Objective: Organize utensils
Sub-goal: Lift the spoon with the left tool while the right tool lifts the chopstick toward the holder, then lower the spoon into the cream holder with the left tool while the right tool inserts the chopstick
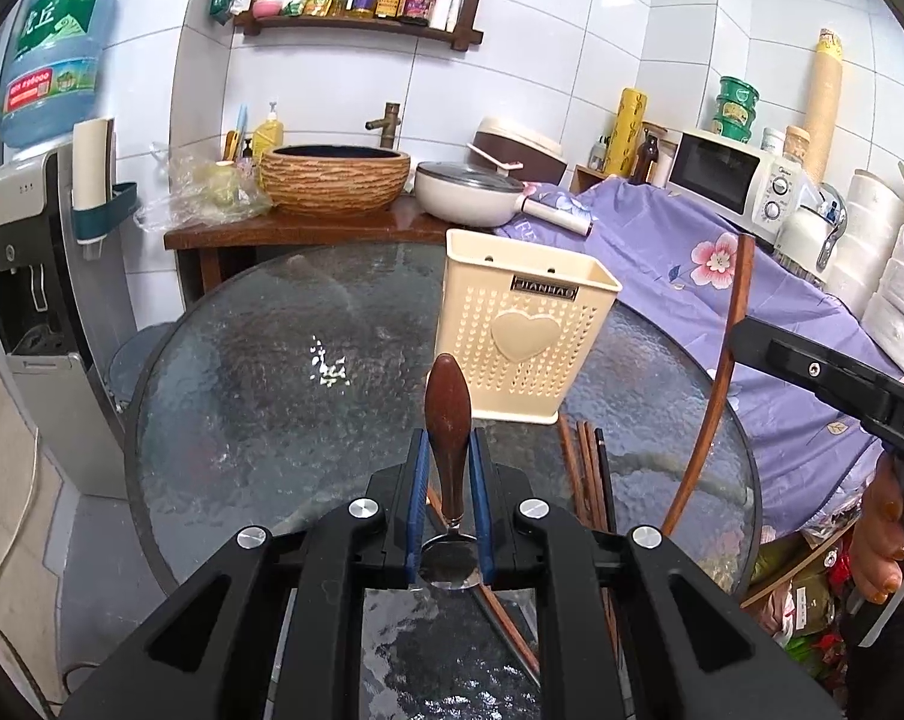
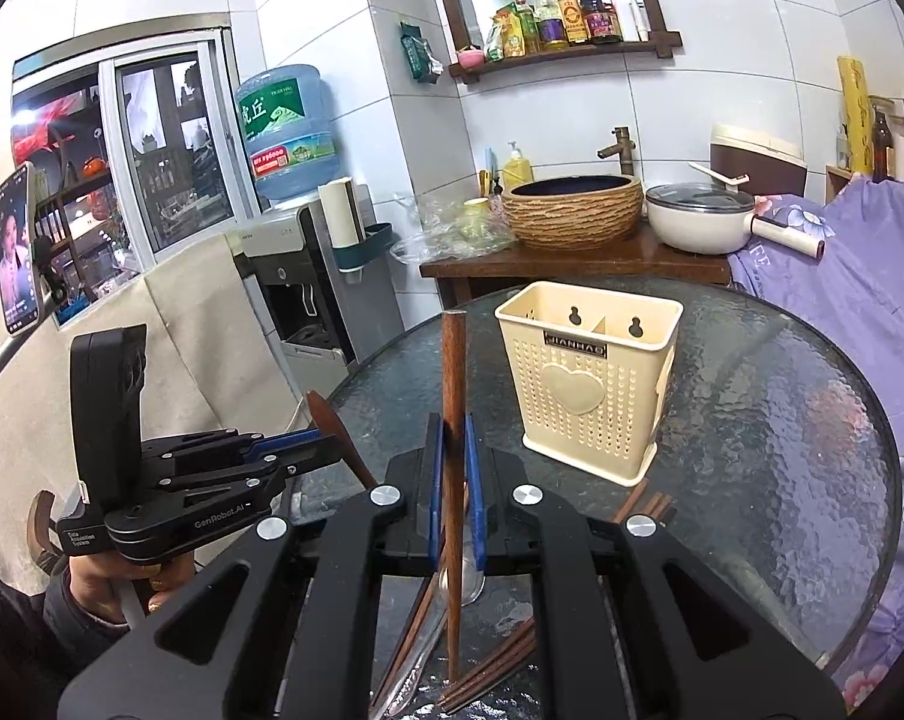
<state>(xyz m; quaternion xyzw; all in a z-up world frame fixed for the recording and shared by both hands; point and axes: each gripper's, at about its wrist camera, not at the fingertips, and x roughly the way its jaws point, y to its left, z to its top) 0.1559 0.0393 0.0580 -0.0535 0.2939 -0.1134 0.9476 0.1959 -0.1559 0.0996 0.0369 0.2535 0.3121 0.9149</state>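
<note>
My left gripper [image 1: 449, 438] is shut on a spoon [image 1: 447, 402] with a brown wooden handle. The handle points up and the metal bowl sits low between the blue pads. Just beyond it a cream perforated utensil holder [image 1: 523, 324] stands upright on the round glass table [image 1: 242, 390]. My right gripper [image 2: 453, 420] is shut on a single brown chopstick [image 2: 453, 360], held nearly upright to the left of the holder [image 2: 589, 384]. Several more chopsticks [image 2: 499, 654] and a metal spoon [image 2: 469, 576] lie on the glass below. Each gripper shows in the other's view: right gripper [image 1: 739, 330], left gripper [image 2: 326, 435].
A wooden counter behind the table carries a woven-look basin [image 1: 335, 180] and a white pan [image 1: 469, 192]. A water dispenser [image 1: 26, 276] stands at the left. Purple floral cloth [image 1: 691, 252] covers the right side, with a microwave [image 1: 727, 180] behind. A phone on a stand [image 2: 17, 252] is at far left.
</note>
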